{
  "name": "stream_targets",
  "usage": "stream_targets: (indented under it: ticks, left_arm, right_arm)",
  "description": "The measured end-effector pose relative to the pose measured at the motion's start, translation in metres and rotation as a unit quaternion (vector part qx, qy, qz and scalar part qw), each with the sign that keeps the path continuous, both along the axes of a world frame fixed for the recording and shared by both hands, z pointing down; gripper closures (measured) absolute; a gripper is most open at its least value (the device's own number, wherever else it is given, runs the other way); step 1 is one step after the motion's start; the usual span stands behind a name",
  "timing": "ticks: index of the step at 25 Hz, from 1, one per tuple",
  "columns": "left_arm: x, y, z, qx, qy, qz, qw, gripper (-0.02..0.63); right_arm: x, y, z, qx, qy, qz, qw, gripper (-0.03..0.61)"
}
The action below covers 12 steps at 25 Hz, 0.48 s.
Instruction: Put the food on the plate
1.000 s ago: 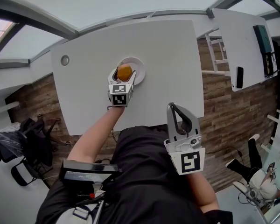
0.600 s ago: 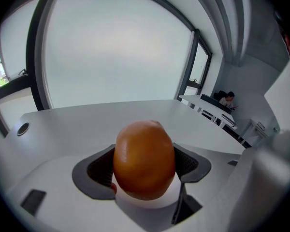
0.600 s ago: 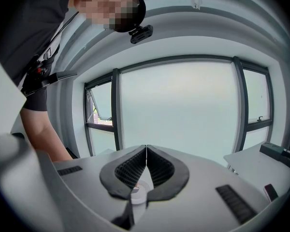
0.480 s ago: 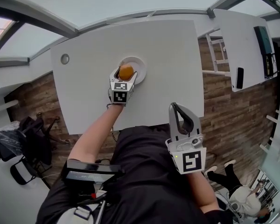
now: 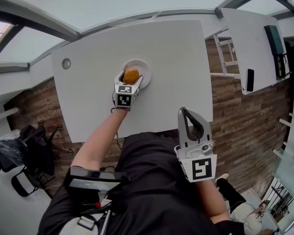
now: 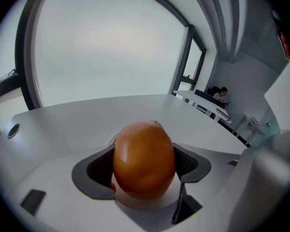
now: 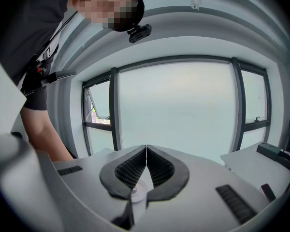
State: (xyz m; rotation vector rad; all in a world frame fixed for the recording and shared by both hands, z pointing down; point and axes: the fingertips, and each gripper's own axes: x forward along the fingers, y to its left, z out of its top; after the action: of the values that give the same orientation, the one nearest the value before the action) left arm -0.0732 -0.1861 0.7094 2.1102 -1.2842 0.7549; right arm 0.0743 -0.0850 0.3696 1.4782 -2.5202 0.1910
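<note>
Little has changed in the last second: our left gripper [image 5: 131,78] still clamps the orange [image 6: 144,158] over the plate [image 5: 148,71], so releasing it remains. Our right gripper [image 7: 146,149] stays closed and empty, well back from the plate.

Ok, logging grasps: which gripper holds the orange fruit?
The left gripper, over the plate, clamps the orange fruit; the right gripper is shut on nothing.

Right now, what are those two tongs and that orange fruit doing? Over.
Left tongs shut on orange fruit, right over the plate. Right tongs shut, empty, near the body. Nothing blocking the plate.
</note>
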Motion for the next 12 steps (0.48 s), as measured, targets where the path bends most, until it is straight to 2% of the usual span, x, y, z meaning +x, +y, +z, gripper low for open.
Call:
stream_targets:
  ticks: [3,6,12]
  left_arm:
    - [0.0013,-0.0006,-0.0001,-0.005,0.007,0.001,1.0,0.275]
    - [0.0033,0.0024,0.0033,-0.014,0.0,0.016,0.9998,0.275]
    - [0.0028,0.0072,0.004,-0.018,-0.006,0.018,0.9996,0.275]
  right_arm:
    - [0.0011,0.0027,-0.0005,0.0,0.0,0.0,1.0,0.571]
    - [0.0016,0.0047,0.001,-0.002,0.002,0.0,1.0,0.571]
    - [0.0019,0.0059,0.0009,0.0,0.001,0.002,1.0,0.571]
